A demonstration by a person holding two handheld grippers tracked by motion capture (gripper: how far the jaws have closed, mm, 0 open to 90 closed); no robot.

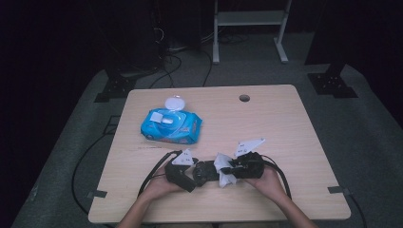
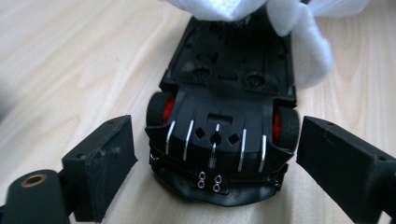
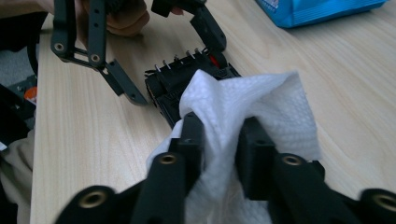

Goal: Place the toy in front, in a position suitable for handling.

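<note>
Beyond both grippers, well apart from them, a blue pack of wet wipes [image 1: 171, 127] with its round lid flipped up was seen on the wooden table [image 1: 294, 142]. Between the two grippers, on the near part of the table, a black toy car [image 2: 223, 135] with red wheel hubs was lying upside down, its underside turned up. The left gripper [image 2: 215, 161] was placed around the car's nearer end, its jaws standing apart on either side with a gap at each flank, so nothing was gripped by it. A white wet wipe [image 3: 243, 121] was clamped between the pads of the right gripper [image 3: 219, 140], bunched there and draped over the far end of the car, touching it.

The step in hand was judged to be the wiping of the car's underside, with the holding hand's grip let go. For the next move, the car would probably have to be pinched again by the left jaws across its flanks, so that it would not slide, before the wipe could be drawn along the chassis.
</note>
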